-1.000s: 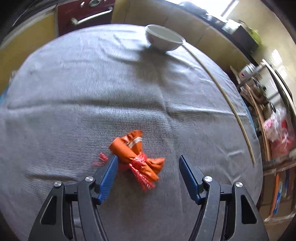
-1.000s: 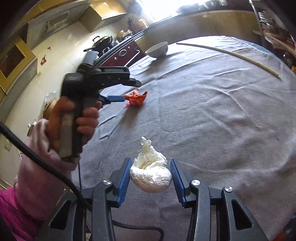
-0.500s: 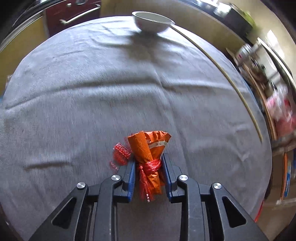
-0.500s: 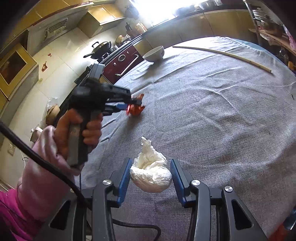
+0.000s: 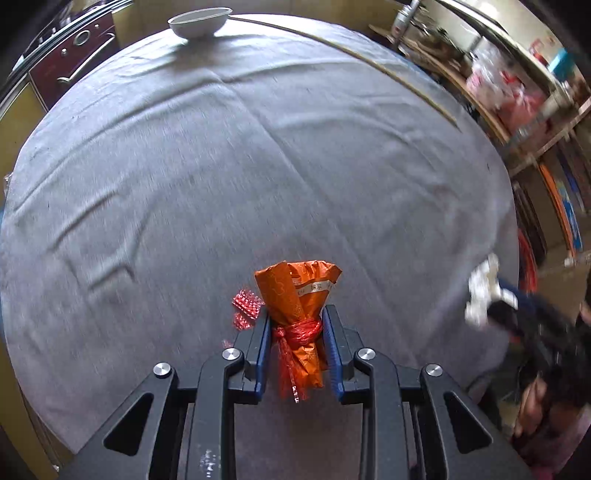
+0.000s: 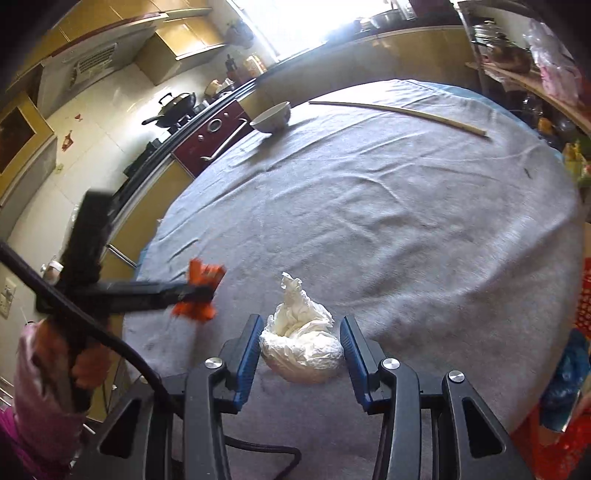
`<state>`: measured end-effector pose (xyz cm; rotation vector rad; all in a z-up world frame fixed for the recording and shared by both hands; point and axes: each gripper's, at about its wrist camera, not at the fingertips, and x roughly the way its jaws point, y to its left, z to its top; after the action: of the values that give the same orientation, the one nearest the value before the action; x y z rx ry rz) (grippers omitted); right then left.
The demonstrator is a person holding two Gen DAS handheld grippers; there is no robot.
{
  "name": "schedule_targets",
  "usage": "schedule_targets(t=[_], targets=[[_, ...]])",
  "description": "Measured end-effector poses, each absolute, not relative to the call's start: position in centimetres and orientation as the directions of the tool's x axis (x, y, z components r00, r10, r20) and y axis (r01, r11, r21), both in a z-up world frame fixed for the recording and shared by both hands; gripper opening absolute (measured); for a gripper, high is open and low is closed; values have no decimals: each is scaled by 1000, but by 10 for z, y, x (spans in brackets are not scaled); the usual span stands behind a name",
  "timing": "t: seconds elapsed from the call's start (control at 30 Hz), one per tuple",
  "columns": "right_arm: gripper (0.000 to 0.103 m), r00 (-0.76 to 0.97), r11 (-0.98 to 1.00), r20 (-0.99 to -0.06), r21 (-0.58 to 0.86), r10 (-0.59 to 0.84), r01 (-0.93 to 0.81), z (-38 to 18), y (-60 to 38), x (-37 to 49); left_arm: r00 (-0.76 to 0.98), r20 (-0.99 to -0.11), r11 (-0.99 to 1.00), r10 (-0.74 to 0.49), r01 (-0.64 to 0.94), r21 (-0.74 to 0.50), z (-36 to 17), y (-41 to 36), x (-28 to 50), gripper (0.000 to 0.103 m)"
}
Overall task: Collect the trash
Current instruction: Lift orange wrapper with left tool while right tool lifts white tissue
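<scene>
The left gripper (image 5: 297, 345) has its fingers clamped on an orange wrapper (image 5: 301, 295) tied with red ribbon, lifted above the grey-clothed desk (image 5: 221, 166). The right gripper (image 6: 301, 354) holds a crumpled white tissue (image 6: 303, 350) between its fingers — pads pressed against both sides — low over the desk's near edge.

yellow cabinets (image 6: 173, 35); bright window (image 6: 306, 26); cluttered shelves (image 5: 517, 110)

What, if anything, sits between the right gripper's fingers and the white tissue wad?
Nothing visible. The white tissue wad sits directly between the right gripper's blue pads, with only bare grey tablecloth around it. The left gripper, clamped on the orange wrapper, is off to the side.
</scene>
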<state>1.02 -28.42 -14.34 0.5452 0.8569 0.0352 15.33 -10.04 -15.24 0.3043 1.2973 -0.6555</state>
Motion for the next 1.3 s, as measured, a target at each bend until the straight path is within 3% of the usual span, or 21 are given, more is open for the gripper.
schedule_targets(t=[0.17,0.23,0.3,0.5,0.8,1.1,1.17,1.23,1.3], targets=[[51,634,872,-741,441,221,212,-152,-284,4,115,-963,779,-244,614,-123,-160,-95,139,31],[56,621,876,-755,427,210,223,-156,-283,5,117,-963,787,-244,604,-126,-158,-89,133,49],[57,610,875,-761,432,222,221,-158,-282,5,138,-956,792,-258,597,-128,-152,-85,128,58],[62,624,870,-750,440,221,221,-153,-287,-4,181,-938,797,-296,587,-139,-130,-62,107,62],[62,615,835,-747,490,253,252,-162,-298,-4,157,-927,845,-341,484,-228,-141,-48,124,62],[62,607,801,-737,539,298,261,-166,-300,-3,140,-932,861,-335,446,-243,-160,-65,129,61],[62,607,789,-729,558,317,258,-166,-300,-3,155,-930,863,-334,447,-235,-158,-62,126,54],[62,609,778,-716,578,340,246,-165,-299,-3,156,-929,859,-336,455,-234,-157,-59,125,36],[63,608,771,-710,590,354,240,-166,-297,-2,154,-926,858,-344,452,-244,-157,-57,125,30]])
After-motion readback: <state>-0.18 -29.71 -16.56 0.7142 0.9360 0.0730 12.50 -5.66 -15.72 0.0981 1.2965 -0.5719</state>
